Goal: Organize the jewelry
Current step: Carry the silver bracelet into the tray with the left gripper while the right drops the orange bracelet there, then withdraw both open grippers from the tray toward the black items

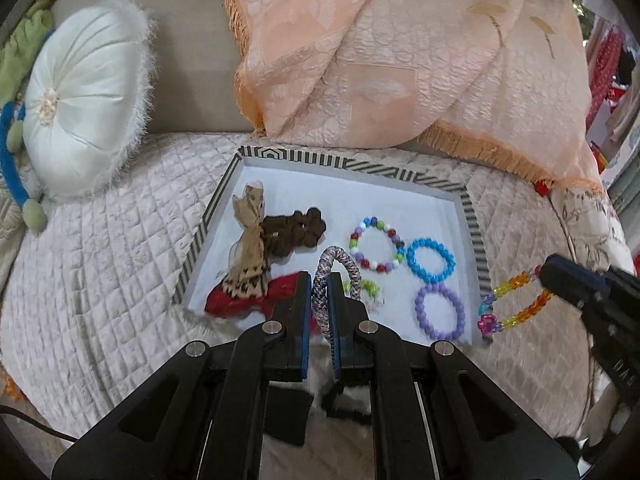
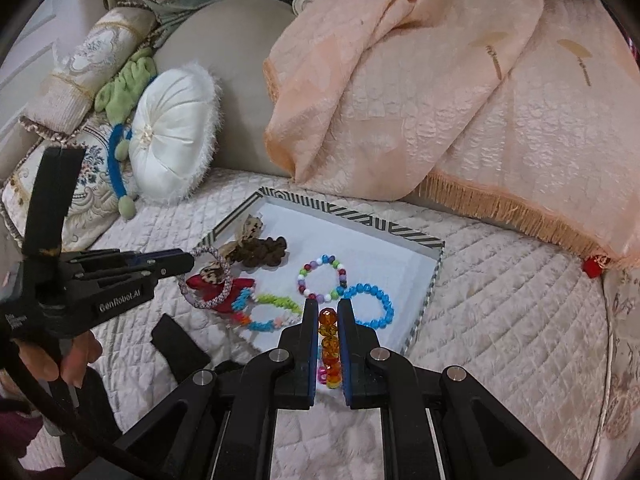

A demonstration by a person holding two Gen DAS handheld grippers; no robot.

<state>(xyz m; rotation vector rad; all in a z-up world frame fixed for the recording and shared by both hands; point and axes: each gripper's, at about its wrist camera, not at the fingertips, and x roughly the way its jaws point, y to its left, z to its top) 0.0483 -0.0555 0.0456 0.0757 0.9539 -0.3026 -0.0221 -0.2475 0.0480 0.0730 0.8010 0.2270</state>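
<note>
Jewelry tray (image 1: 474, 236), white inside with a black-and-white striped rim, lies on a quilted cream bedspread (image 1: 100, 264) in front of a peach fringed throw (image 1: 400, 60). Inside it, in the left wrist view: a multicolored bead bracelet (image 1: 378, 245) near the middle, a turquoise bead bracelet (image 1: 431, 260) just right of it, and a lilac bead bracelet (image 1: 440, 312) below the turquoise one. A brown scrunchie (image 1: 298, 232), a tan patterned bow (image 1: 248, 240) and a red fabric piece (image 1: 240, 300) occupy the tray's left part.

Left claw (image 1: 320, 292) is clenched on a braided pink-grey cord bracelet (image 1: 332, 264), held upright as a loop over the tray's near edge. The right wrist view shows this loop hanging above the red fabric piece.

Right claw (image 2: 325, 320) grips an amber-orange bead bracelet (image 2: 329, 336), its beads stacked between the 2 fingers. In the left wrist view this bracelet sits just outside the tray's right rim, with a pink bead at its free end.

A bracelet of green, blue and white segments (image 2: 268, 308) lies near the tray's front edge. A round white fringed cushion (image 1: 80, 100) leans against the headboard at left.
</note>
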